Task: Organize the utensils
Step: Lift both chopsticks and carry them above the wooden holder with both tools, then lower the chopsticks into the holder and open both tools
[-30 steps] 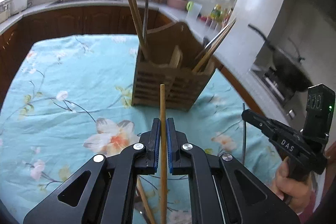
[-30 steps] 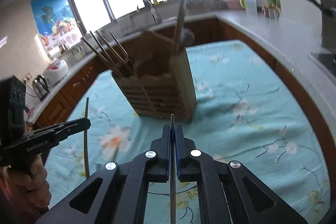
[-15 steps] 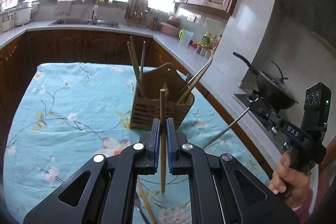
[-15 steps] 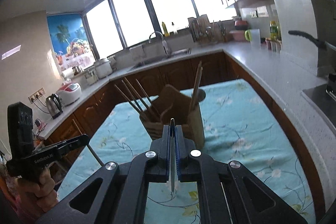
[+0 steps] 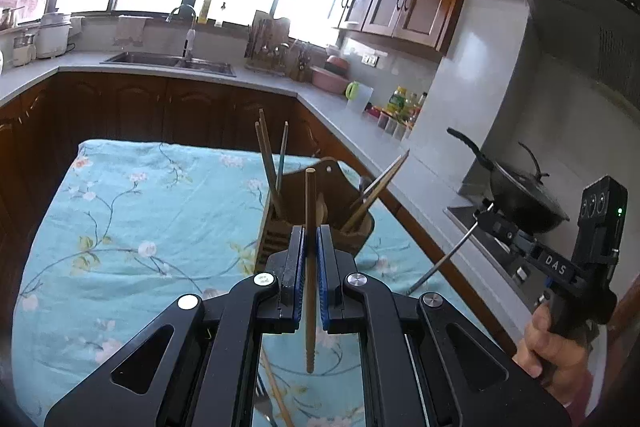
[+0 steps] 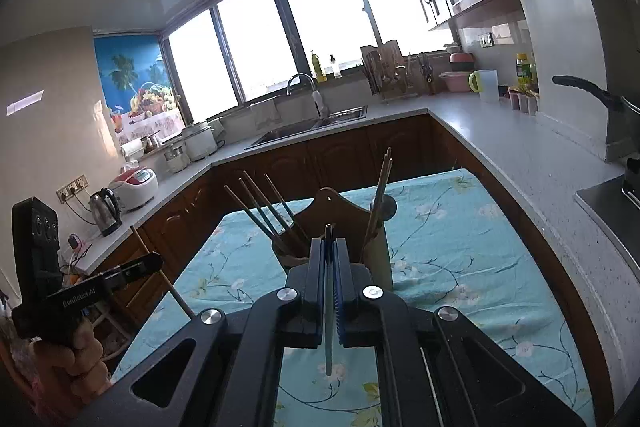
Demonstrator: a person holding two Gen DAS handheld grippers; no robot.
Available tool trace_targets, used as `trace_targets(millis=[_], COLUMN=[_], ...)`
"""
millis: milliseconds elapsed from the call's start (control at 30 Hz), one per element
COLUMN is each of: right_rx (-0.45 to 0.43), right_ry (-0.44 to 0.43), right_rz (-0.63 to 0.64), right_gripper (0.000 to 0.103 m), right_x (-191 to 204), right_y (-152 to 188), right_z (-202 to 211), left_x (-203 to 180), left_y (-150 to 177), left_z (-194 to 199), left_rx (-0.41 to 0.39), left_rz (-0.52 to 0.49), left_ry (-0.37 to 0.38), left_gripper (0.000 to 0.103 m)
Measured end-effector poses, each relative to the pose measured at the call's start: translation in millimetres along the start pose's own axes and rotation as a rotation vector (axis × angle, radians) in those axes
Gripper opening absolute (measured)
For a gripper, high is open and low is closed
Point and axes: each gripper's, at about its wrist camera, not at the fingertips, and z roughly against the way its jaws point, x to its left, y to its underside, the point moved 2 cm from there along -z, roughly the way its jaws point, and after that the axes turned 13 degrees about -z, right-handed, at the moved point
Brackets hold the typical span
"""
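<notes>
My left gripper [image 5: 309, 231] is shut on a wooden chopstick [image 5: 310, 327], held upright above the table. Beyond it stands the wooden utensil holder [image 5: 344, 187], with several chopsticks [image 5: 267, 155] leaning in its compartments. My right gripper [image 6: 329, 243] is shut on a thin grey metal chopstick [image 6: 329, 339], also in the air and short of the holder [image 6: 340, 213]. Each view shows the other gripper off to the side: the right gripper [image 5: 484, 217] with its metal chopstick [image 5: 440, 261], and the left gripper [image 6: 154, 261] with its wooden chopstick [image 6: 174, 293].
A teal floral cloth [image 5: 132, 227] covers the table. Another chopstick [image 5: 278, 397] and a fork [image 5: 262, 401] lie on it below my left gripper. A grey counter [image 6: 516, 163] runs along the right, with a black wok [image 5: 520, 199] on the stove. A sink [image 6: 312, 125] is behind.
Both grippers have risen and tilted up with their chopsticks. The holder now sits lower and smaller in both views. More of the kitchen shows.
</notes>
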Motion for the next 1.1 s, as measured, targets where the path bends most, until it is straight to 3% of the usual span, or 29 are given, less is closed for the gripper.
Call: trace_targets(millis=[300, 800, 1100], right_rx=[-0.039, -0.171, -0.175], right_ry=[-0.001, -0.002, 0.028], right_rz=[0.014, 0.011, -0.005], right_gripper=[0.004, 0.004, 0.004], right_x=[3, 9, -6], right_y=[-22, -94, -90], right_z=[-2, -26, -64], left_x=[6, 17, 27], left_y=[-28, -107, -87], left_z=[-4, -34, -84], left_rx=[-0.051, -0.242, -0.225], left_rz=[-0.003, 0.006, 0.044], left_ry=[-0.010, -0.092, -0.171], left_gripper=[0.005, 0.005, 0.005])
